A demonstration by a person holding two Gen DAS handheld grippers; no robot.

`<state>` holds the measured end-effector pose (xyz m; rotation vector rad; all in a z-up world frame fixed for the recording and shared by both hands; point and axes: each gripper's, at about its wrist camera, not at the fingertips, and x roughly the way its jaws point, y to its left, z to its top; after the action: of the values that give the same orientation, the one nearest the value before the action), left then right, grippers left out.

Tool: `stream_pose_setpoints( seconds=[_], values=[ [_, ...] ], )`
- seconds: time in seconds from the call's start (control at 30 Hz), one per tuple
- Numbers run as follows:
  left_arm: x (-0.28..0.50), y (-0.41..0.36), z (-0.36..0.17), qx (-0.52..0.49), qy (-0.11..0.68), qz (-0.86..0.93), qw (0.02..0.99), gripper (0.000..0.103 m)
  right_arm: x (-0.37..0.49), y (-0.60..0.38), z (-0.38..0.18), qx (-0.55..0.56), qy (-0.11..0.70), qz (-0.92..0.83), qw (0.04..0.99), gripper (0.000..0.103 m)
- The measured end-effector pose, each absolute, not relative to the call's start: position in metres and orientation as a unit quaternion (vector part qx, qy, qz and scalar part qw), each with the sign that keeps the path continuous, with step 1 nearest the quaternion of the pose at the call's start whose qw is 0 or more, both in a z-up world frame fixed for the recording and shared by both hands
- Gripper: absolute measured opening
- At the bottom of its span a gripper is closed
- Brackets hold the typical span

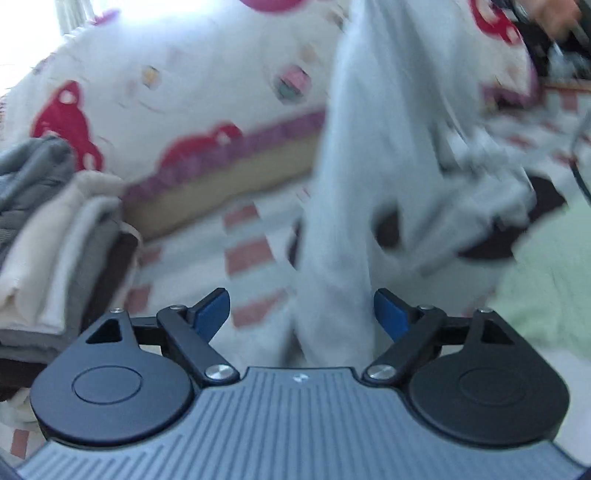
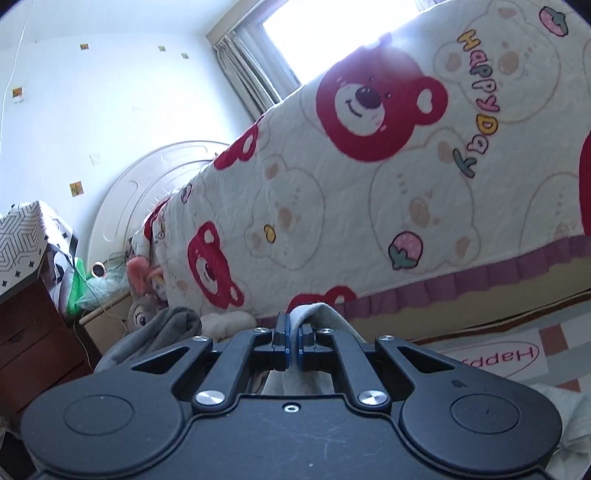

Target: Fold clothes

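The right gripper pinches 1 edge of the soft, floppy cloth hanging by the bed, while the left gripper is open and should grab its lower hem.

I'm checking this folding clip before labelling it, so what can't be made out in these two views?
- Left wrist view: the hanging pale garment is motion-blurred; its type is unclear.
- Left wrist view: the hand at top right is cut off by the edge.
- Right wrist view: the gripper body hides most of the cloth pinched by the right gripper.
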<state>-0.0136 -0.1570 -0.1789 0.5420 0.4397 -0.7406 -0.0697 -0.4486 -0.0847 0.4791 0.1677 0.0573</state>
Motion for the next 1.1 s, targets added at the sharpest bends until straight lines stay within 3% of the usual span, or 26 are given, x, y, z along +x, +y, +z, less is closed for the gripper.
stream_pose_setpoints(
  seconds=[0.07, 0.13, 0.17, 0.2, 0.23, 0.33, 0.63, 0.93, 1.1],
  values=[
    [-0.018, -0.158, -0.189, 0.279, 0.197, -0.321, 0.883, 0.084, -0.071, -0.453, -0.083, 0.242, 0.079, 0.029, 0.967, 0.007],
    [-0.013, -0.155, -0.194, 0.286, 0.193, -0.276, 0.897, 0.067, -0.073, -0.458, -0.08, 0.249, 0.07, 0.027, 0.965, 0.007],
    [-0.006, -0.153, -0.194, 0.282, 0.191, -0.259, 0.904, 0.043, -0.075, -0.459, -0.079, 0.254, 0.063, 0.025, 0.965, 0.007],
    [0.002, -0.15, -0.191, 0.275, 0.192, -0.248, 0.909, 0.013, -0.077, -0.461, -0.078, 0.257, 0.058, 0.025, 0.964, 0.007],
    [0.011, -0.148, -0.188, 0.266, 0.194, -0.238, 0.914, 0.008, -0.079, -0.462, -0.077, 0.259, 0.053, 0.025, 0.964, 0.007],
    [0.037, -0.144, -0.165, 0.231, 0.182, -0.251, 0.922, 0.004, -0.084, -0.462, -0.07, 0.251, 0.043, 0.024, 0.967, 0.007],
    [0.079, -0.146, -0.094, 0.149, 0.114, -0.253, 0.949, 0.003, -0.091, -0.484, -0.046, 0.235, 0.017, -0.003, 0.972, 0.007],
    [0.073, -0.143, -0.123, 0.073, 0.18, -0.343, 0.919, 0.004, -0.07, -0.501, -0.096, 0.148, 0.136, -0.15, 0.968, 0.007],
    [0.062, -0.149, -0.141, 0.11, 0.216, -0.402, 0.883, 0.007, -0.077, -0.511, -0.101, 0.155, 0.147, -0.136, 0.967, 0.007]
  ],
)
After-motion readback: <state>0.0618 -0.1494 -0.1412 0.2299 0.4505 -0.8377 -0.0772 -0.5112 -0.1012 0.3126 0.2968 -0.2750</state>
